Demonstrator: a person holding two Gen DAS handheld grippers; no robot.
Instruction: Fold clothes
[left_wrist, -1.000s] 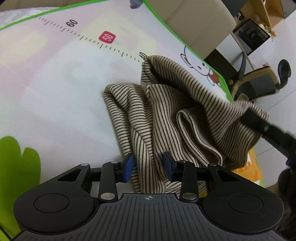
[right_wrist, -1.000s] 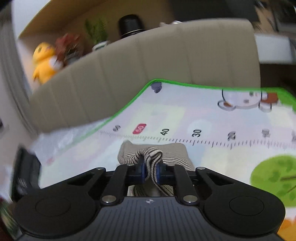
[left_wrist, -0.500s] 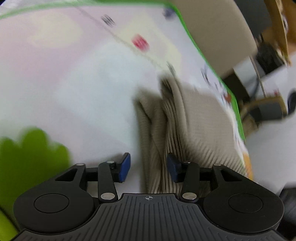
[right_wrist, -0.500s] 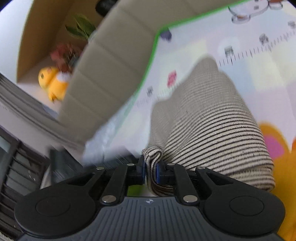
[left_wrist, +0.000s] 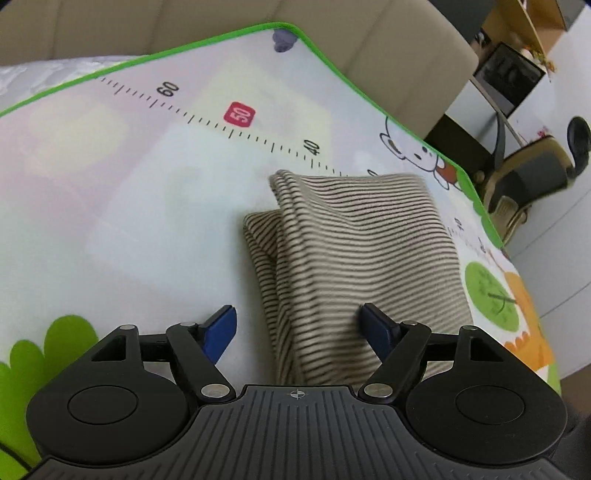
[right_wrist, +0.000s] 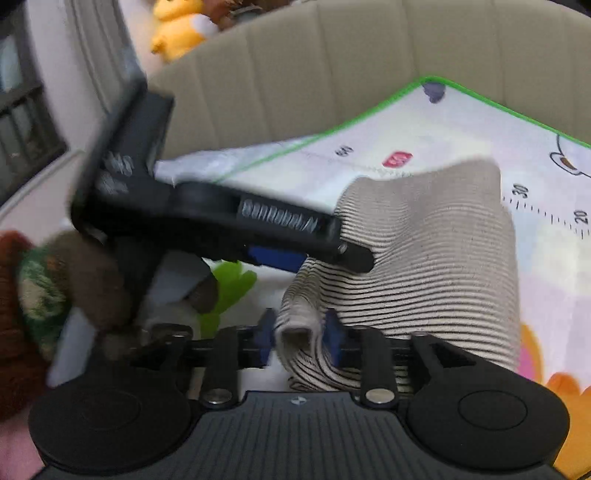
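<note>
The left gripper (left_wrist: 297, 325) stood spread wide over the striped garment (left_wrist: 354, 251) on the play mat (left_wrist: 129, 206). The right gripper (right_wrist: 297, 338) pinched a rolled fold at the garment's near edge.

Soft, even indoor light falls without hard shadows or glare. Fisheye lenses bend the edges of both views. The right wrist view is smeared by motion blur, the left mostly sharp.
</note>
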